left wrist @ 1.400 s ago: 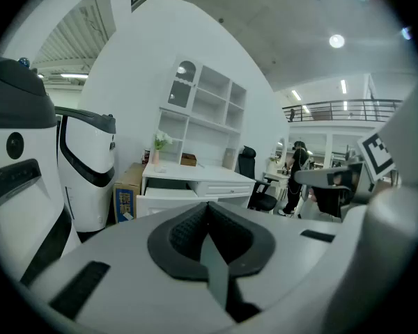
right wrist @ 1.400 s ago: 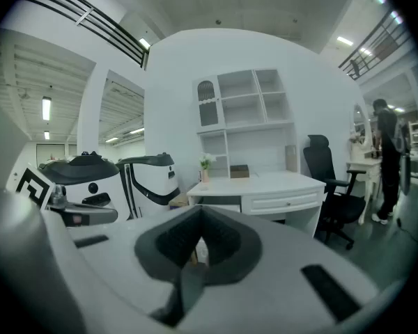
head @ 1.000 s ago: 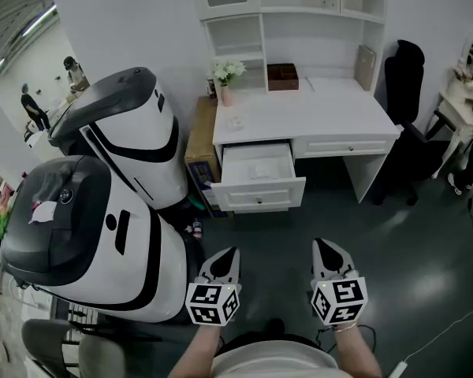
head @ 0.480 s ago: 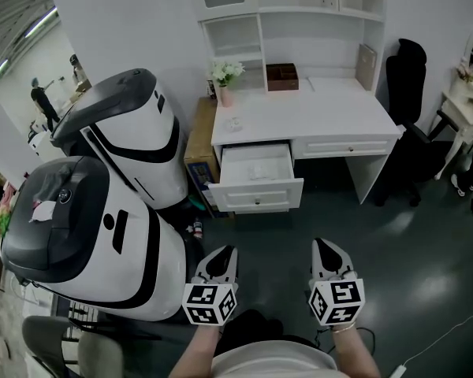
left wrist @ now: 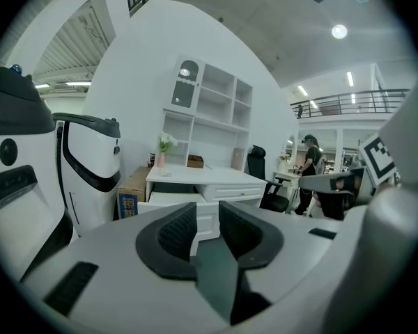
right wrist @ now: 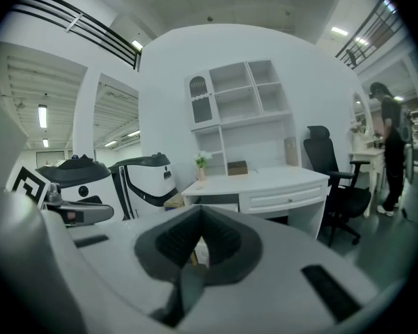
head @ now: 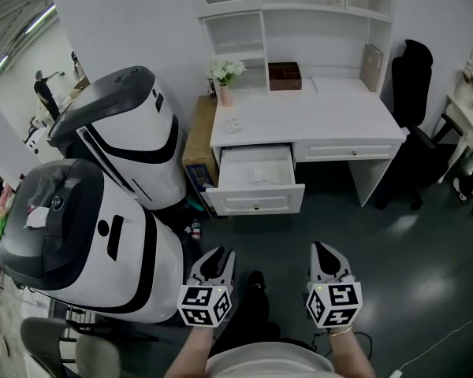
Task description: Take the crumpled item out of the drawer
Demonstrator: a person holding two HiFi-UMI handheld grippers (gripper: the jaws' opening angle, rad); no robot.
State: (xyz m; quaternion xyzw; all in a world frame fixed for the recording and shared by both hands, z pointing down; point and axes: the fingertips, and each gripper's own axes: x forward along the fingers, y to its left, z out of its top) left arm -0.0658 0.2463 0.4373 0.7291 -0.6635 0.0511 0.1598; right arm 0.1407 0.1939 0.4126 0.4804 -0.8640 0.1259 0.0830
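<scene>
While in drawer [head: 256,204], item [head: 258,176] beyond claws [head: 216,253] [head: 324,250]

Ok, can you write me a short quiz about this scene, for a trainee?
1. True or false: the desk drawer is shut.
2. Where does the crumpled item lie? A) on the desktop B) in the drawer C) on the floor
3. Fill in: the left tongs hold ____.
Key: 1 false, it stands open. 2 B. 3 nothing; their jaws stand apart, having just been opening.
</scene>
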